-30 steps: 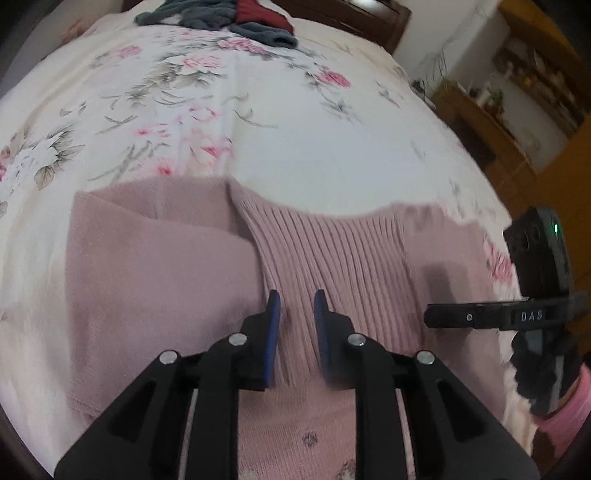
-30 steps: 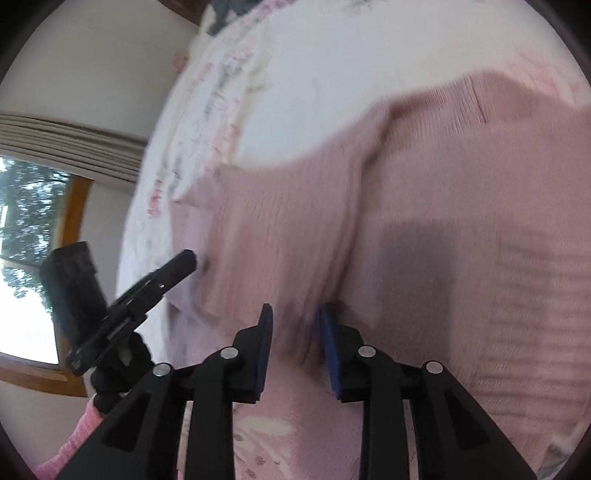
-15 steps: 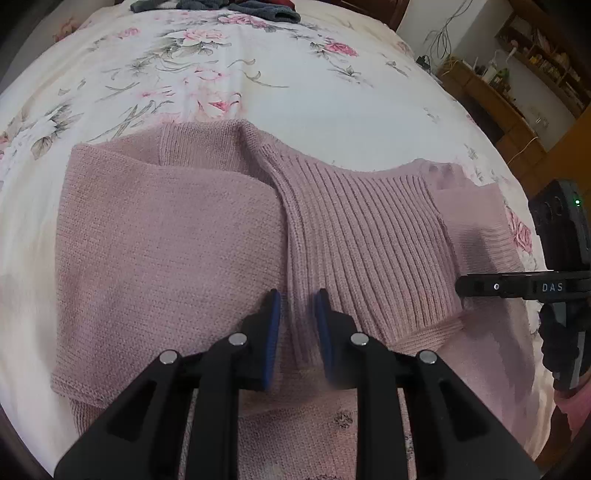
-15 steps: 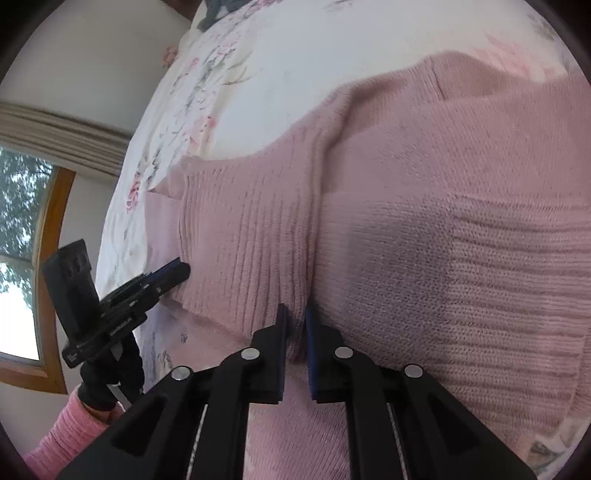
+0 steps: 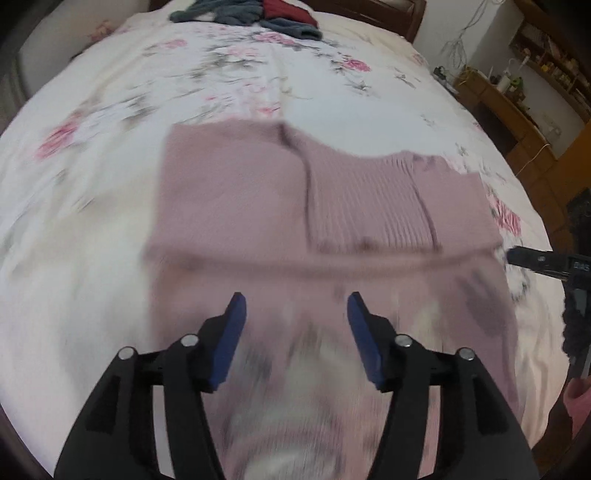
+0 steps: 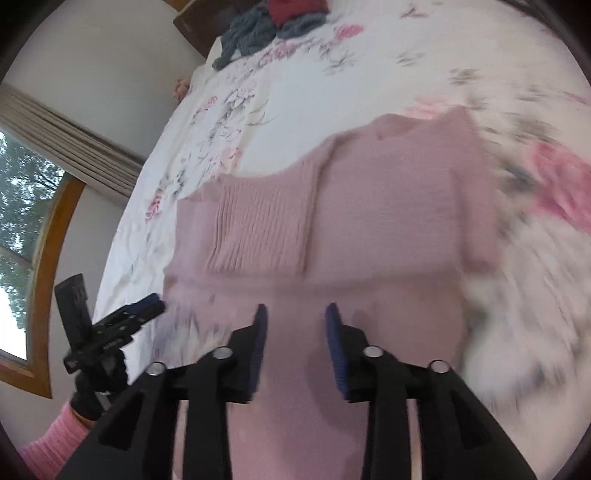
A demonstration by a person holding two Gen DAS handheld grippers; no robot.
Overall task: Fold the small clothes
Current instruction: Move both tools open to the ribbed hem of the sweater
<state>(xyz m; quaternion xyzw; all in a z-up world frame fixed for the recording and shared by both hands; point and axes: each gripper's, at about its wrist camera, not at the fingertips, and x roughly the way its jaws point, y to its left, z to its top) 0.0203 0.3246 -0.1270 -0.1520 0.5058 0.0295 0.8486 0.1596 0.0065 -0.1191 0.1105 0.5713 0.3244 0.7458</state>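
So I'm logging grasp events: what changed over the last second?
Both grippers, left and right, let go of the pink sweater and pulled back with jaws wide. The sweater stays folded on the floral bedspread; the clothes pile is untouched.

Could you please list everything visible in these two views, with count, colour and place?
sweater: one, dusty pink, partly folded, lying on the bed just ahead of both tongs.
bedspread: one, white with pink and grey flowers, covering the bed under the sweater.
pile of clothes: one heap, grey-blue and dark red, at the far end of the bed.
headboard: one, dark wood, behind the pile.
wooden furniture: brown, against the wall in the far right of the left wrist view; small items on it are too small to tell.
window: one, wood-framed with a pale curtain, left of the bed in the right wrist view.
left tongs: black with blue pads, open, above the sweater.
right tongs: black with blue pads, open, above the sweater.
sleeve: pink, at the glove holding the left tongs.
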